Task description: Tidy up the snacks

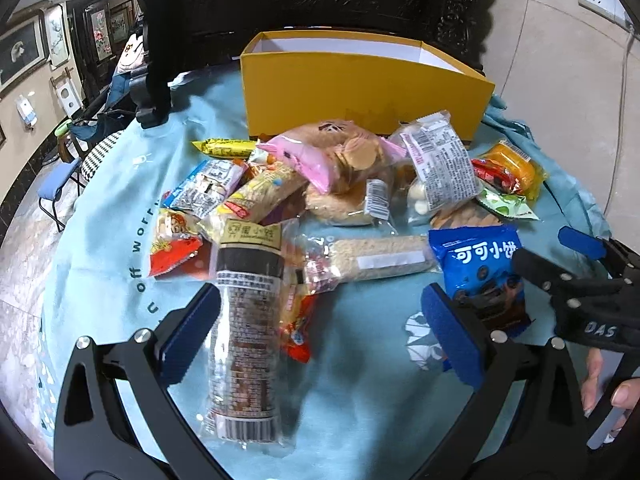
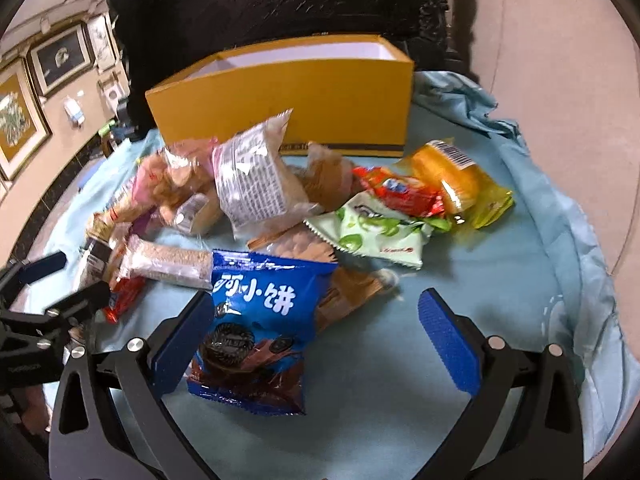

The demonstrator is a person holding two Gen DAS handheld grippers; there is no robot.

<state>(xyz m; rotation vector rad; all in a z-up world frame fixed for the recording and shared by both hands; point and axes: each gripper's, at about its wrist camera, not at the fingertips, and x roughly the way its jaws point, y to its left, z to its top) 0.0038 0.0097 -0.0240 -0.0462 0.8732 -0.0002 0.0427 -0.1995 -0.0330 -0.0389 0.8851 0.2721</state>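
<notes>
Jaws of the left gripper (image 1: 320,336) stand wide apart in the left wrist view, straddling a long clear cookie sleeve (image 1: 244,344) without clamping it. Most snacks lie heaped on the surface (image 1: 360,400) before the yellow box (image 1: 360,92), whose visible interior looks bare.

Right wrist view: right gripper (image 2: 316,344) jaws equally wide, blue cookie bag (image 2: 256,332) lying loose between them (left pad beside it; contact unclear). Judgement: sorting barely begun, nearly every packet left to box.

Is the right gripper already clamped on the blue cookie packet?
No: the right gripper is wide open, and the blue cookie packet lies on the cloth between its fingers, unclamped.
</notes>
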